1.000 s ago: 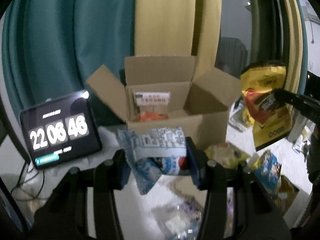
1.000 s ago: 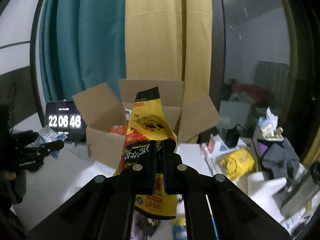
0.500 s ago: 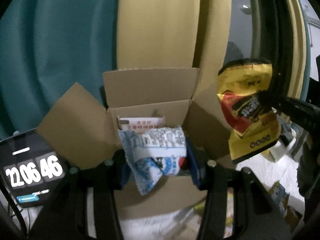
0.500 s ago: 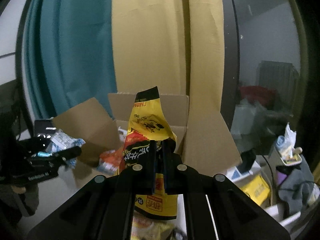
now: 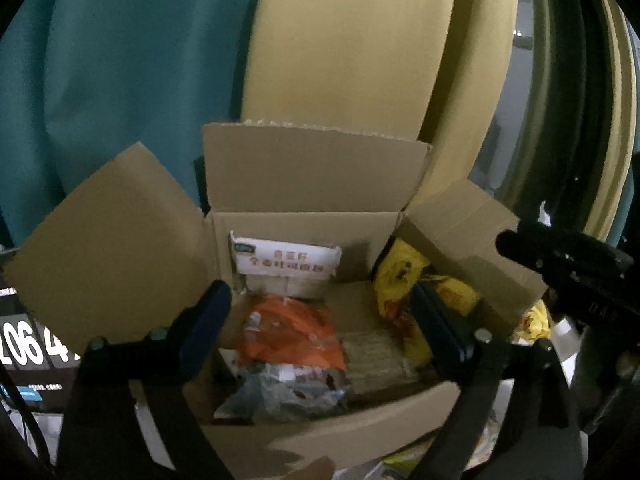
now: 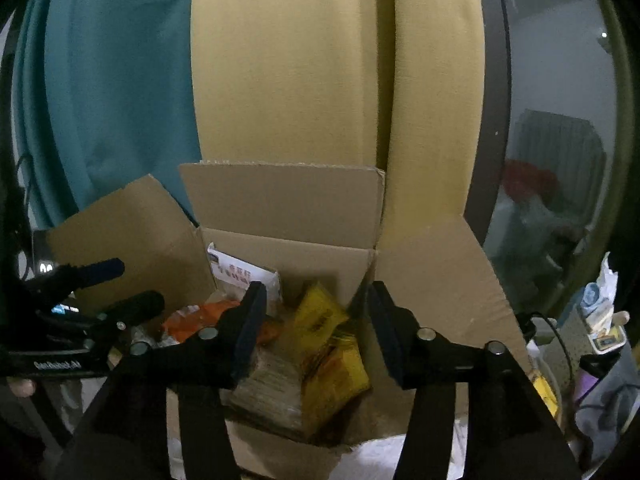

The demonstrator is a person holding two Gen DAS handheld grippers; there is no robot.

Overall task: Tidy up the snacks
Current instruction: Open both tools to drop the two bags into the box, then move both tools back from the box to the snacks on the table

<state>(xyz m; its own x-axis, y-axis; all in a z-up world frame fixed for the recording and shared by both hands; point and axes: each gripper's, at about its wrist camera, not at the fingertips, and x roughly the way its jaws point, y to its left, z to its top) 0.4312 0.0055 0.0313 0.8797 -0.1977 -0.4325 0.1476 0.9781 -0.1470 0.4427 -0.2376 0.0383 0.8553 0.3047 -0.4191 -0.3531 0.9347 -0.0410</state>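
Both grippers are over the open box (image 5: 320,432), all four flaps up. The left gripper (image 5: 320,320) has just been opening its jaws; they stand wide with nothing between the pads, only the box's contents showing through the gap. The right gripper (image 6: 314,332) has also just been opening; jaws apart, nothing pinched.

Snacks are in the box. The yellow bag (image 6: 332,352) lies at the right side of the box, tilted against the right wall, directly below the right gripper's gap. In the left view the same yellow bag (image 5: 400,280) sits by the right corner, partly behind the left gripper's right finger. The blue-white packet (image 5: 280,396) lies crumpled at the near wall, below the left gripper. An orange bag (image 5: 292,332) lies mid-box, just behind the packet. A white pack with red print (image 5: 286,262) stands upright against the back wall. A clear-wrapped pack (image 5: 376,356) lies between the orange bag and the yellow bag; contents too dim to tell.

A clock screen (image 5: 28,348) stands left of the box, half hidden by the left flap. Teal curtain (image 5: 120,80) and yellow curtain (image 5: 360,60) hang behind. More clutter sits on the table's far right in the right view, blurry.
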